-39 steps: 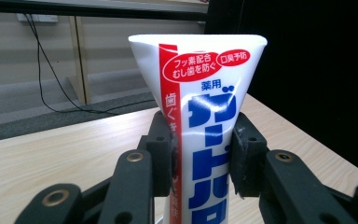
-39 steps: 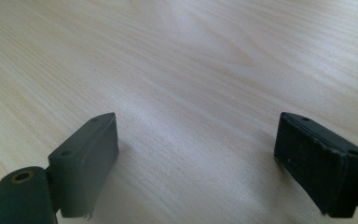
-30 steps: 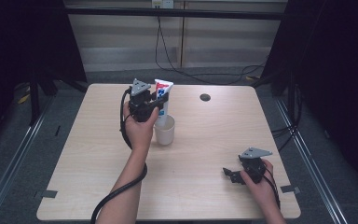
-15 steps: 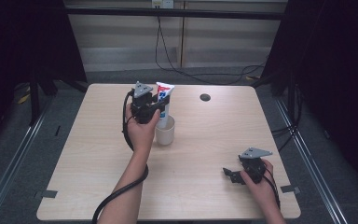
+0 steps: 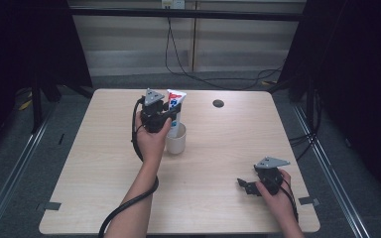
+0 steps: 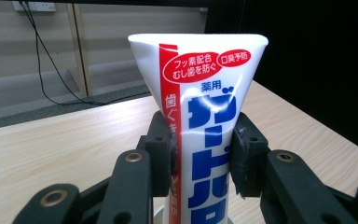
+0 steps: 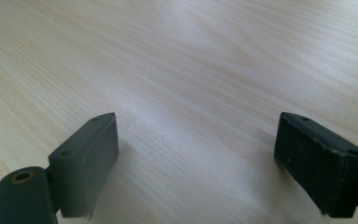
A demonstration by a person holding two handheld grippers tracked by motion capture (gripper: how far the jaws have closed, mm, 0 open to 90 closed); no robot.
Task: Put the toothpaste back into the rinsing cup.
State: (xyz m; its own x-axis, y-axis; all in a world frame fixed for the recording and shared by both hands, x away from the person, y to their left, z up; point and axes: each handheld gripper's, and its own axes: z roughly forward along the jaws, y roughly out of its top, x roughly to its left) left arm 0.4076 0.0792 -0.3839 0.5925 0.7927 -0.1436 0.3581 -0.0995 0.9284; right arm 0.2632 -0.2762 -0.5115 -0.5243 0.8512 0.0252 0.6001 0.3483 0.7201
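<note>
A white toothpaste tube (image 5: 175,100) with red and blue print stands upright, crimped end up, its lower end inside a white cup (image 5: 176,144) at the table's middle back. My left gripper (image 5: 170,115) is shut on the tube just above the cup rim. In the left gripper view both pads press the tube (image 6: 205,88) from either side, with the left gripper (image 6: 204,156) midway on it. My right gripper (image 5: 243,185) rests low over the front right of the table, jaws wide apart. In the right gripper view, only bare wood lies between the right gripper (image 7: 196,158) jaws.
A small dark round disc (image 5: 218,103) sits in the tabletop near the back edge. The light wooden table (image 5: 89,163) has bare surface left and front. Cables (image 5: 178,59) trail on the floor behind; dark curtains flank both sides.
My left gripper and the tube have sunk slightly toward the cup. The right gripper has stayed in place.
</note>
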